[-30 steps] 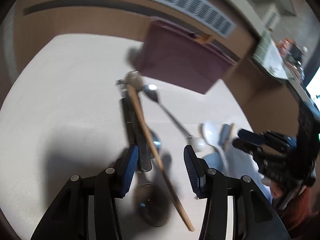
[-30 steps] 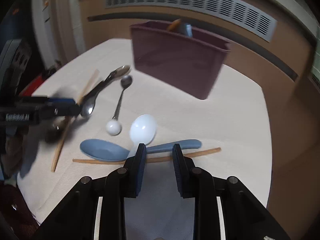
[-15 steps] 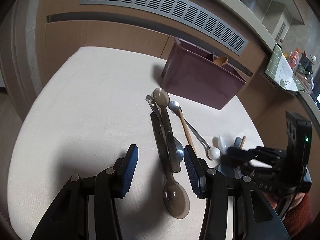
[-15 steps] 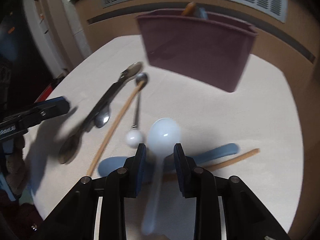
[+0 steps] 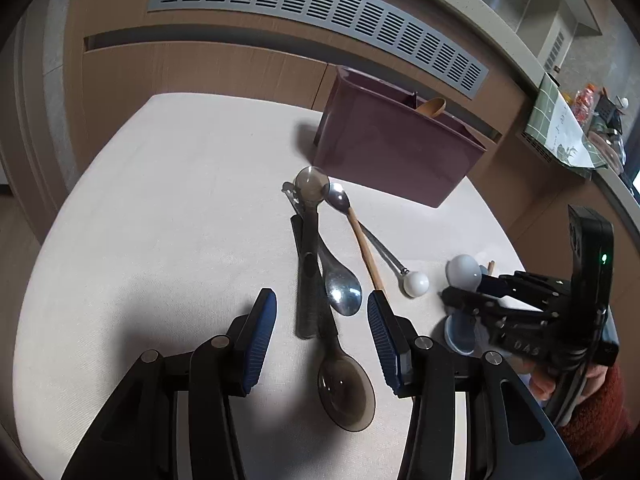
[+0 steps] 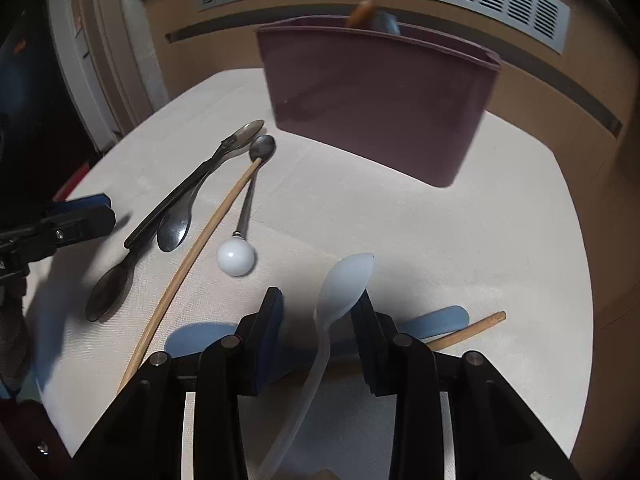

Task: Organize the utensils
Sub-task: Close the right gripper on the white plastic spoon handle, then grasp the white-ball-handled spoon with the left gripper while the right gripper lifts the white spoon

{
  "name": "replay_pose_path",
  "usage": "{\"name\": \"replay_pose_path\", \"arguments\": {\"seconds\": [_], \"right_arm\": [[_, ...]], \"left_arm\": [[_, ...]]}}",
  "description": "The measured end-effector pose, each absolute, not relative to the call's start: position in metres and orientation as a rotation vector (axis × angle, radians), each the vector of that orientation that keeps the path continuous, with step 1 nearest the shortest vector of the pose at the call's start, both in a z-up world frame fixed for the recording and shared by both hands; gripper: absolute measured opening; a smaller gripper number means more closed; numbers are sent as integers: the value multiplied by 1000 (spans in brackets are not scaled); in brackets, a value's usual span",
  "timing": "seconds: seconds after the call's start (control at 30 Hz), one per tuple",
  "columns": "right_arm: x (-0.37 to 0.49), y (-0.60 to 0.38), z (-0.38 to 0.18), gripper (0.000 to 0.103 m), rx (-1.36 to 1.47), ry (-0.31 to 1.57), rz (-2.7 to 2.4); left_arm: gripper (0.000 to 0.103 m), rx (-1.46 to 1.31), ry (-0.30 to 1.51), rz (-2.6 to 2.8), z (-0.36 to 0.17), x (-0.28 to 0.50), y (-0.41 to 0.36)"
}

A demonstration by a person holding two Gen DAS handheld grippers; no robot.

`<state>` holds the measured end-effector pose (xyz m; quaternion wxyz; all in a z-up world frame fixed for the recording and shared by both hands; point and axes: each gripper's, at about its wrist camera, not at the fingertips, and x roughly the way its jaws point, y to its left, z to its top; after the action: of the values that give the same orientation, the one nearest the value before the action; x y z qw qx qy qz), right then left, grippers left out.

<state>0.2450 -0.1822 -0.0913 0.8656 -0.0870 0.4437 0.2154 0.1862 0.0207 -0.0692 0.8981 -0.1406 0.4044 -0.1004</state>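
Left gripper [image 5: 322, 330]: I held its jaws spread wide over the dark spoon [image 5: 346, 394] and steel spoon [image 5: 340, 284], touching neither.
Right gripper [image 6: 318, 328]: jaws looked parted; the white spoon [image 6: 344, 282] leaned on the right finger, and I could not tell whether it was pinched.
Bin [image 6: 376, 96]: maroon, at the table's [image 6: 460, 240] far side, with a wooden utensil [image 5: 430, 106] poking out.
Loose utensils: a ball-ended spoon [image 6: 242, 236], a chopstick [image 6: 200, 246] and a blue spoon [image 6: 434, 320] lay on the table near the grippers.
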Motion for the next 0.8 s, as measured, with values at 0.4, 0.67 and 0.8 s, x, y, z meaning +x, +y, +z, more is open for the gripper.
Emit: {"name": "replay_pose_path", "arguments": {"seconds": [0.4, 0.67, 0.8], "right_arm": [[217, -214, -44, 5, -127, 726, 350], [201, -250, -33, 5, -42, 672, 255], [203, -254, -37, 5, -17, 670, 243]], "left_arm": [[38, -195, 823, -334, -63, 178, -32], [35, -67, 854, -197, -72, 211, -88], [32, -30, 887, -132, -80, 227, -98]]}}
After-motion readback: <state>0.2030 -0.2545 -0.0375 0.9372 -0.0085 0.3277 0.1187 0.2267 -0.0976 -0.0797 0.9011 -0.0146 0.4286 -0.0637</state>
